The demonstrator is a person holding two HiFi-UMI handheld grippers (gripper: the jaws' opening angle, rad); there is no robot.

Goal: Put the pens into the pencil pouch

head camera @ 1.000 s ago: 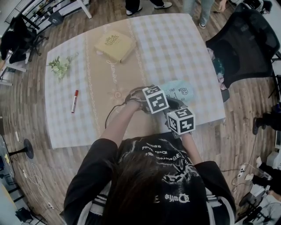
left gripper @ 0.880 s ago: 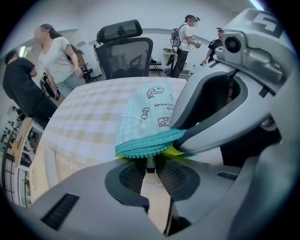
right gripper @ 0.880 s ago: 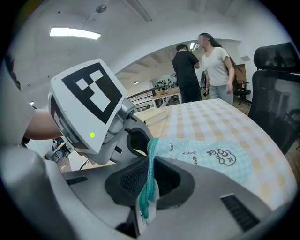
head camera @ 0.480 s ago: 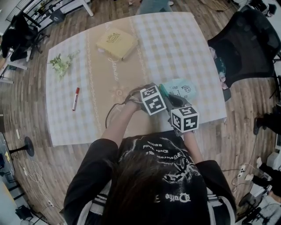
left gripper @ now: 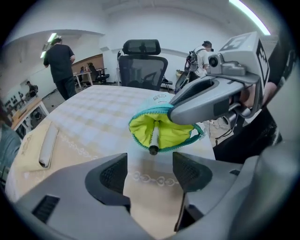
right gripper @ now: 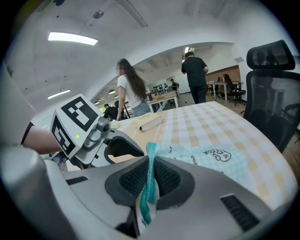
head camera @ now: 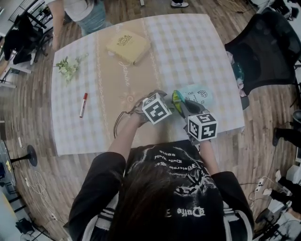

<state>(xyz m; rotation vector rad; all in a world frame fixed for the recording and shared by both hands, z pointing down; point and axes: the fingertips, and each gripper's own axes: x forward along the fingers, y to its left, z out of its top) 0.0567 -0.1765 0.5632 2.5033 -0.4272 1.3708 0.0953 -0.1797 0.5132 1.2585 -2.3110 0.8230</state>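
A light-blue pencil pouch (head camera: pixel 196 95) lies near the table's front right, its mouth showing yellow lining (left gripper: pixel 164 133). My right gripper (head camera: pixel 186 109) is shut on the pouch's teal zip edge (right gripper: pixel 150 185) and holds the mouth up. A white pen with a black end (left gripper: pixel 153 139) rests in the mouth, its end sticking out. My left gripper (left gripper: pixel 150 173) stands just in front of it. Its jaws have just been opening and now stand wide, with only tablecloth between the pads (left gripper: pixel 112 176). A red-capped pen (head camera: pixel 83 104) lies alone on the table's left part.
A yellow book (head camera: pixel 128 46) and a sprig of flowers (head camera: pixel 68 69) lie at the far side of the checked tablecloth (head camera: pixel 188 47). A black office chair (head camera: pixel 265 47) stands at the right. A person (head camera: pixel 80 12) stands at the far left corner. A black cable (head camera: pixel 118 124) trails beside my left arm.
The left gripper has rolled and shifted slightly left, away from the pouch, whose yellow mouth now shows. The right gripper has held its place. A person has walked in at the far left.
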